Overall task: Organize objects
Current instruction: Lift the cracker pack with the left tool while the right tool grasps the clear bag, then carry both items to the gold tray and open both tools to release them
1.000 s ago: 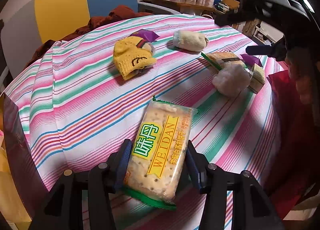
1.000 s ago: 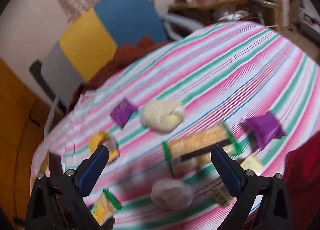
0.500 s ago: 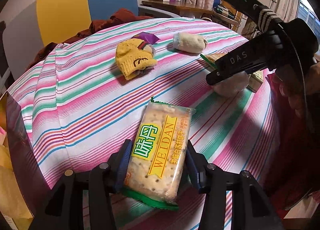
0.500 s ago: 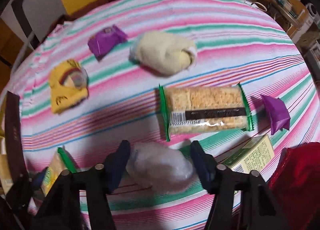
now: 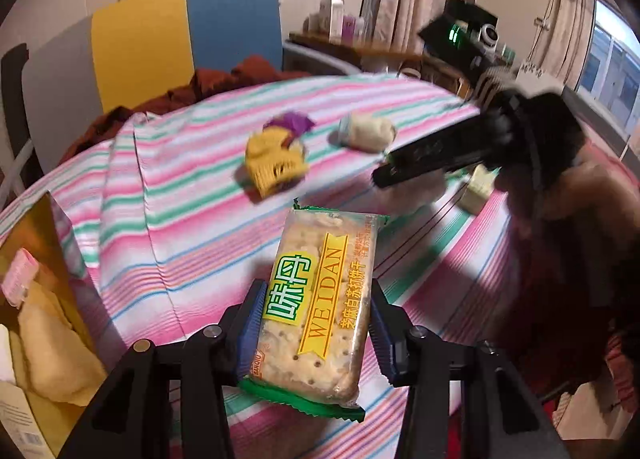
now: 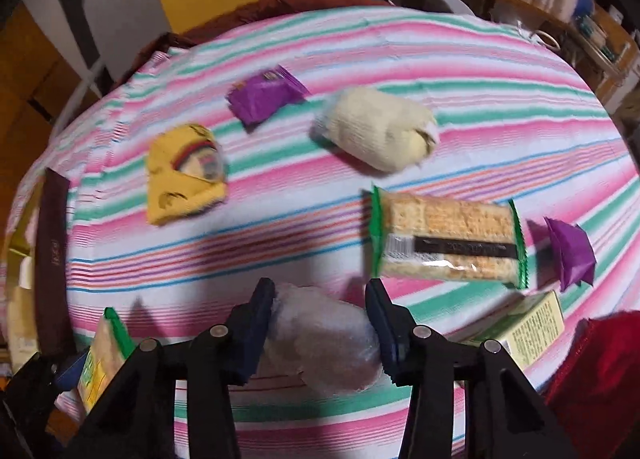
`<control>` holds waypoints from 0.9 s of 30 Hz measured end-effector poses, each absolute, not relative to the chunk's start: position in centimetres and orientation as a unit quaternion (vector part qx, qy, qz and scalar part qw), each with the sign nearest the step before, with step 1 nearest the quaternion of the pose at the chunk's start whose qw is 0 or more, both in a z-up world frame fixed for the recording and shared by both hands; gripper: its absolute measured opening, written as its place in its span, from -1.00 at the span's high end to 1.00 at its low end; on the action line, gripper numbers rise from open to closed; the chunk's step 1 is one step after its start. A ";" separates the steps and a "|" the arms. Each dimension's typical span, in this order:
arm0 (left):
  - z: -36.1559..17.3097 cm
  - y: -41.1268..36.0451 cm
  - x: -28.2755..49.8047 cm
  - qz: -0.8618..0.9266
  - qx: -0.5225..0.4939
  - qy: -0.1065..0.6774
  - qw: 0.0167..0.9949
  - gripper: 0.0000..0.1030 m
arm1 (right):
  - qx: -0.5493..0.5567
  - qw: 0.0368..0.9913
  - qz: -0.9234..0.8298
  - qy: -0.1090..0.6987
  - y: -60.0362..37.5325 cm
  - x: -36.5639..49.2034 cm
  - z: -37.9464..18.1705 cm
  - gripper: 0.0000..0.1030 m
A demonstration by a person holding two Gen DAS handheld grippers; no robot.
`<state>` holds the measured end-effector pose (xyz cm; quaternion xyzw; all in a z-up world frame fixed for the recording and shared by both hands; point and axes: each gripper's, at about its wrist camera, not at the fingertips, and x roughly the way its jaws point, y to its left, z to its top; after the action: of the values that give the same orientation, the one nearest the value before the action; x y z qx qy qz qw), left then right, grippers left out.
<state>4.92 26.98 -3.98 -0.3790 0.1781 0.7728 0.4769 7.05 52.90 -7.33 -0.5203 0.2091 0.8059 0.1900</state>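
Observation:
My left gripper (image 5: 316, 323) is closing and its blue pads press on a WEIDAN cracker packet (image 5: 324, 255), held lengthwise above the striped tablecloth (image 5: 192, 219). My right gripper (image 6: 320, 299) points steeply down, still closing, with a pale grey rolled bundle (image 6: 324, 335) squeezed between its pads on the cloth. The left wrist view has the right gripper's black body (image 5: 440, 155) at mid right, with a hand behind it. At the lower left of the right wrist view the held cracker packet (image 6: 100, 355) shows edge-on.
On the cloth lie a yellow sock (image 6: 180, 175), a purple packet (image 6: 264, 97), a cream sock roll (image 6: 380, 135), a second cracker packet (image 6: 444, 243), another purple packet (image 6: 568, 251) and a green-yellow carton (image 6: 528, 327). An open cardboard box (image 5: 40, 259) stands at the left table edge. A chair (image 5: 180, 39) is behind.
The left gripper rose with the cracker packet, bringing the open box into view. The right gripper tipped down over the pale bundle and its wide jaws narrowed onto it.

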 end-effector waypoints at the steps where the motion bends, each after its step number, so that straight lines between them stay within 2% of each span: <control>1: -3.4 26.6 4.9 0.776 -0.375 0.171 0.477 0.06 | -0.513 0.188 0.811 0.208 52.4 7.1 -6.8 0.08; 7: 0.2 21.9 2.9 0.813 -0.364 0.109 0.441 0.06 | -0.463 0.161 0.847 0.206 51.2 7.3 -4.5 0.08; 14: 2.2 13.1 -2.3 0.871 -0.362 0.042 0.331 0.06 | -0.427 0.108 0.874 0.204 47.3 5.0 -1.9 0.08; 20: 2.5 5.6 -6.9 0.905 -0.359 0.004 0.227 0.06 | -0.399 0.014 0.900 0.177 40.1 2.5 1.7 0.08; 27: 1.9 1.5 -11.9 0.913 -0.372 -0.018 0.169 0.06 | -0.393 -0.131 0.902 0.118 27.9 -0.6 3.7 0.07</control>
<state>-11.86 1.47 1.87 -0.3720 -0.0184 0.9126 0.1686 -0.55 27.89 3.75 -0.3934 0.1179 0.9024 -0.1305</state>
